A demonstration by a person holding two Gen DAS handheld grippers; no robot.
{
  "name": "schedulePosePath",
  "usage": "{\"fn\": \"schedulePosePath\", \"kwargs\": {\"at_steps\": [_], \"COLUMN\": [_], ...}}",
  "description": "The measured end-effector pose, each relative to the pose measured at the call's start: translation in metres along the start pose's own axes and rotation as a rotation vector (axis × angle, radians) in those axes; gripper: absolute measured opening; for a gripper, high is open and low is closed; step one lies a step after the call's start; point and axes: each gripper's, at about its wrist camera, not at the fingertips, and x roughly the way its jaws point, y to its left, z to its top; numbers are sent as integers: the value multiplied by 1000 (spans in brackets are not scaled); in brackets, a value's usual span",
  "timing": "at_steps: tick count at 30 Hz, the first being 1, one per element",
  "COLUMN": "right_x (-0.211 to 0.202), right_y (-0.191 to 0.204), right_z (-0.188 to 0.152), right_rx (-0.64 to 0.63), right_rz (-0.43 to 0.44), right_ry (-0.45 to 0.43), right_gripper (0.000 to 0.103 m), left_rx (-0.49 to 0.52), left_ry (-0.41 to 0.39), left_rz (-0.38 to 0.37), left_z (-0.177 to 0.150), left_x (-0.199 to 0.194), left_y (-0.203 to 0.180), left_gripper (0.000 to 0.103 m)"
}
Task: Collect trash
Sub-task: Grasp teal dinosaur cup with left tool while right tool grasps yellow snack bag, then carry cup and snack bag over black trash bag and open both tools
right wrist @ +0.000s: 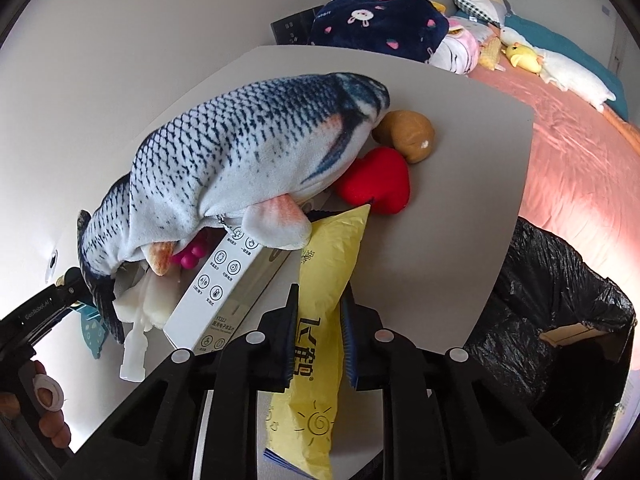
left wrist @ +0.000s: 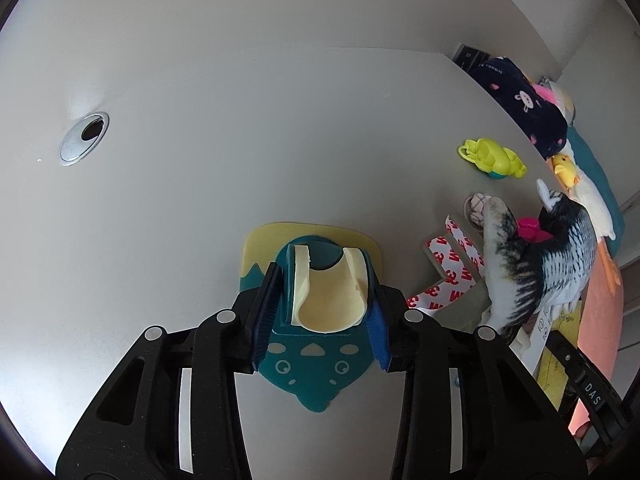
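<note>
In the left wrist view my left gripper (left wrist: 320, 276) is shut on a teal and cream plastic holder (left wrist: 326, 292) mounted on a teal and yellow cartoon card (left wrist: 312, 368), just above the grey table (left wrist: 240, 140). In the right wrist view my right gripper (right wrist: 319, 300) is shut on a yellow snack bag (right wrist: 320, 320), which lies partly on the table (right wrist: 460, 180) near its front edge. A bin lined with a black bag (right wrist: 560, 320) stands open to the right, below the table edge.
A plush fish (right wrist: 248, 152) lies over a white box (right wrist: 228, 292), a pink toy and white plastic. A red plush heart (right wrist: 378, 184) and brown plush (right wrist: 408, 134) sit behind. Red-printed tape backing (left wrist: 448, 264) and a yellow-green toy (left wrist: 494, 158) lie right. A bed (right wrist: 580, 140) borders the table.
</note>
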Motion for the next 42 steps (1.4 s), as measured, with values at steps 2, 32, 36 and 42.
{"fn": "schedulePosePath", "kwargs": {"at_steps": [2,32,36,42], "right_x": [-5,-99,-110,-126], "right_y": [-3,-65,-85,-115], "right_z": [1,-13,-19,-30], "right_rx": [5,132,165,221], "right_rz": [2,-10,-32,-70], "right_ry": [-16,-196,-212,-237], "right_gripper": [20,18,18,18], "left_rx": [18,338,395,475], "left_ry": [-18,-224,-214,-196], "left_rz": [-8,-177,-216,-271], "left_z": [0,-9,-17,-29], "left_x": [-5,-103,-104,-103], "left_y": [-1,-108,-135,-172], "left_gripper": [36,35,35,35]}}
